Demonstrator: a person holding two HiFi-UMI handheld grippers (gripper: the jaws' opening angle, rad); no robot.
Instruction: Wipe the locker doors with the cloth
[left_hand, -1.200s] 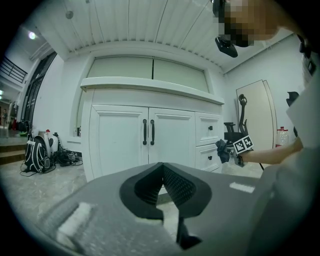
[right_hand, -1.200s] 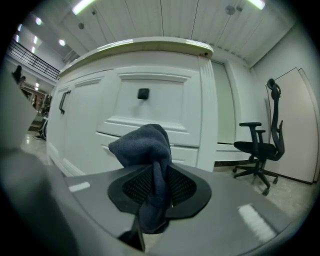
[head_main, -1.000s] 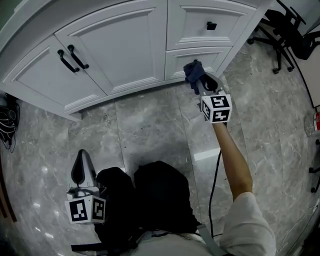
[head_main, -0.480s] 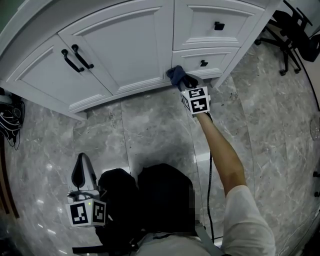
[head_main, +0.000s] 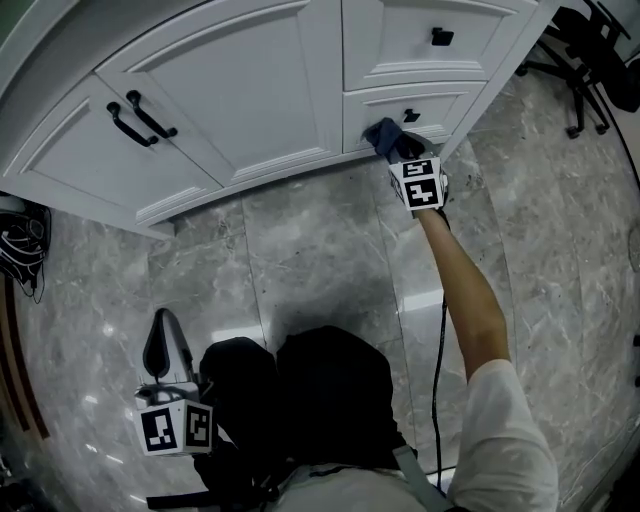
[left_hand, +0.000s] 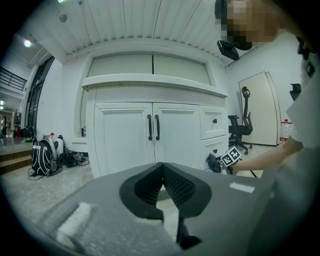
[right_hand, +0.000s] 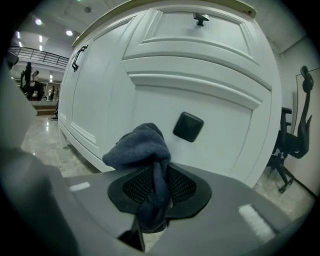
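Hanging low over the grey marble floor (head_main: 300, 250) at the left, the left gripper (head_main: 163, 330) has its jaws pressed together with nothing between them. Further right stand the white locker doors (head_main: 230, 95) with their black handles. The right gripper (head_main: 398, 152) is clamped on the dark blue cloth (right_hand: 142, 145), whose bunched end sits at the lower drawer front (right_hand: 220, 120), just left of its black knob (right_hand: 188, 126).

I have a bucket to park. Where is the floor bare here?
Bare floor lies between the double doors and the person's legs, left of the right gripper. Crowded: cables at far left, chair at far right, and the cloth at the lower drawer.
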